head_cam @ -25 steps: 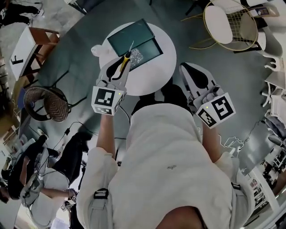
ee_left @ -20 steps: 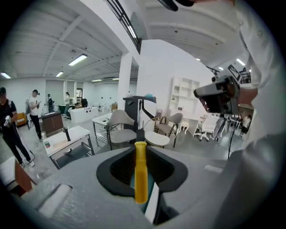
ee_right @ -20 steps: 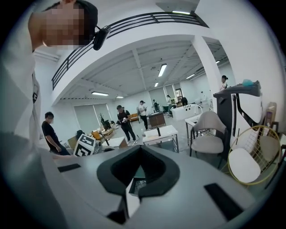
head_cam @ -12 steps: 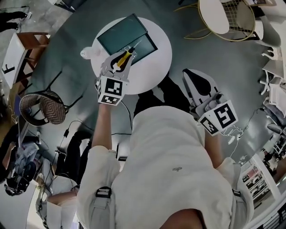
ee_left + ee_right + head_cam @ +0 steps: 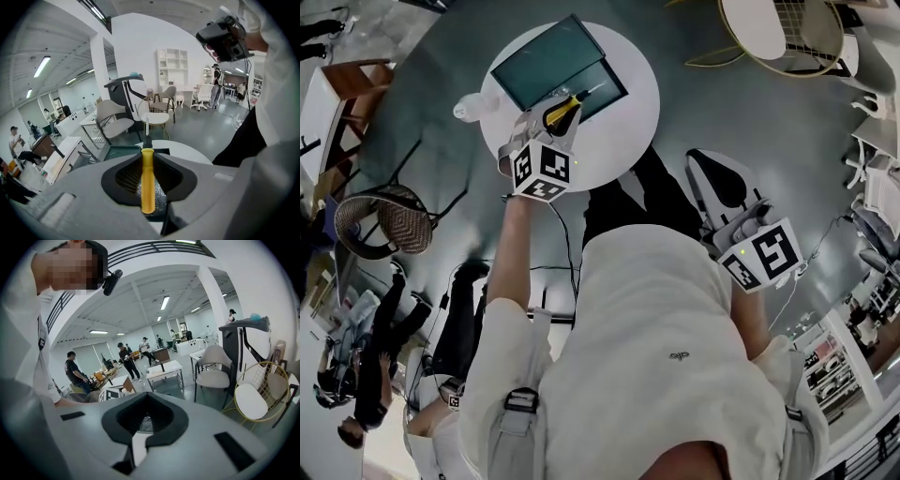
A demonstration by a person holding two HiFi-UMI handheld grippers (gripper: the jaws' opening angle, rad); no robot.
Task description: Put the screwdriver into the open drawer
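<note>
In the head view my left gripper is shut on a yellow-handled screwdriver, held over the round white table. The metal tip points at the open drawer of a dark green box. The left gripper view shows the yellow handle clamped between the jaws of my left gripper, shaft pointing away, with the green box just beyond. My right gripper hangs low at my right side, away from the table. In its own view the right gripper is shut with nothing in it.
A clear plastic cup stands at the table's left edge. Crinkled clear wrap lies under the jaws. A wicker chair stands left of the table, a gold wire chair at the back right. People stand at the lower left.
My left gripper has carried the screwdriver forward over the table, closer to the open drawer. The right gripper has stayed by my side.
</note>
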